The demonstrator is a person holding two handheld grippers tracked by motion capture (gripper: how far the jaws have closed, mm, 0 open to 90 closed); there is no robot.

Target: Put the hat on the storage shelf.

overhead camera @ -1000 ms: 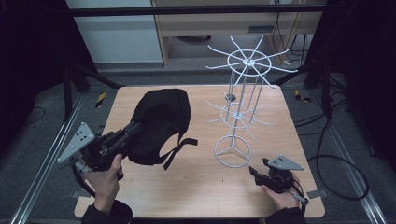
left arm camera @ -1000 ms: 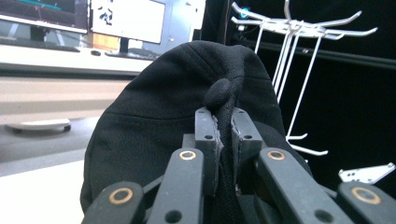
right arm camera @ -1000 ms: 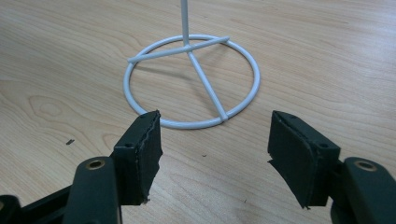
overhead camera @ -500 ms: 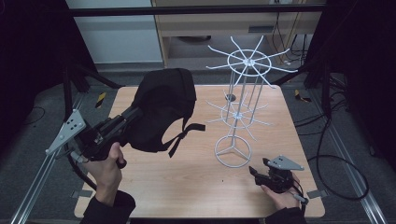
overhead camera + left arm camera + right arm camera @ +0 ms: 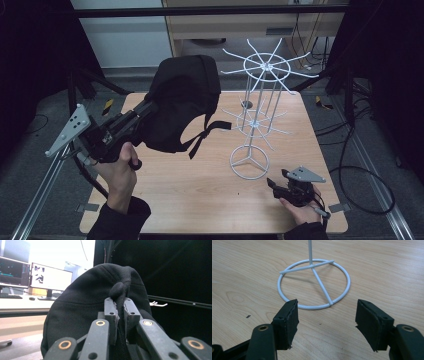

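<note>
Cap (image 5: 182, 102): black fabric, held up off the table (image 5: 200, 200) at left-rear, near the top spokes of the white wire rack (image 5: 260, 100); strap (image 5: 202, 137) dangles below it.
Handling (my guess): light, soft, floppy; crown sags, so it'll swing w/ any quick move. Not fragile, not slippery. Wire spokes could snag the strap.
Where to grab: a doubled edge or seam, as now; a folded ridge of cloth gives a firm bite, loose crown fabric wouldn't.
Left gripper (image 5: 119, 315): jaws nearly closed, pinching a fold of the cap's edge; cloth bulges just above the pads (image 5: 111, 312). Grip looks secure.
Right gripper (image 5: 325, 315): jaws wide apart, holding nothing; sits low at front-right of table, aimed at the rack's ring base (image 5: 314, 285), near it, not touching.
Rack: upright, both tiers bare, right of centre.
</note>
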